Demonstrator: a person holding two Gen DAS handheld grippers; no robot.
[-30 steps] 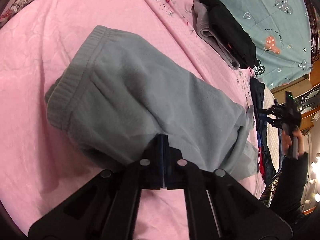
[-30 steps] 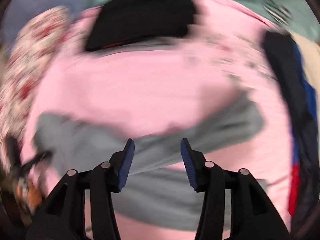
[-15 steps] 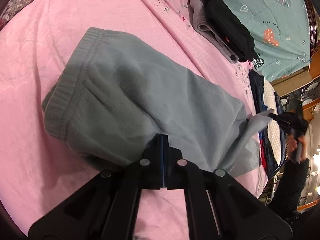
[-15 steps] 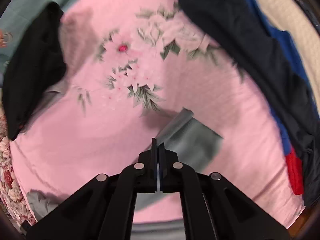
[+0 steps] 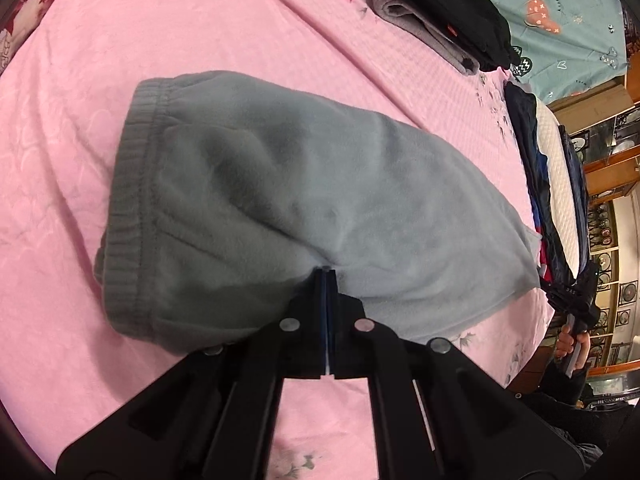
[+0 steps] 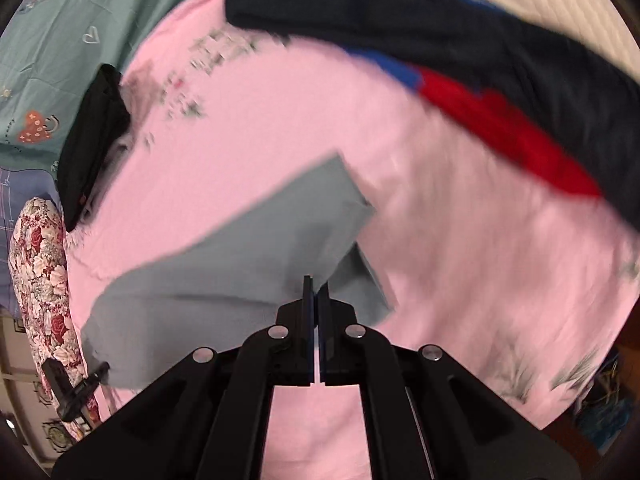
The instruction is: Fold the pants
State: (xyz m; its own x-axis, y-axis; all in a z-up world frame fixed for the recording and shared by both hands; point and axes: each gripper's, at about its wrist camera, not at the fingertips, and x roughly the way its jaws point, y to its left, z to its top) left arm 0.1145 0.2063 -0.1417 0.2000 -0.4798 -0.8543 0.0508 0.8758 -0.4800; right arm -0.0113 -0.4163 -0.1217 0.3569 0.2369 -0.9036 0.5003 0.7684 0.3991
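Grey fleece pants (image 5: 288, 200) lie on the pink bedspread (image 5: 80, 240), ribbed waistband at the left, legs stretched to the right. My left gripper (image 5: 326, 276) is shut on the near edge of the pants by the seat. My right gripper (image 6: 316, 288) is shut on the leg end of the pants (image 6: 248, 248) and holds it lifted over the bed. The right gripper also shows far right in the left wrist view (image 5: 576, 296), at the leg end. The right wrist view is blurred.
A stack of folded black and grey clothes (image 5: 448, 20) lies at the far side of the bed. Dark blue and red garments (image 6: 480, 92) lie along the right edge. A teal quilt (image 5: 560, 8) and wooden shelves (image 5: 608, 216) are behind.
My right gripper shut on the leg end and pulled it out to the right, stretching the pants flat. My left gripper kept its hold.
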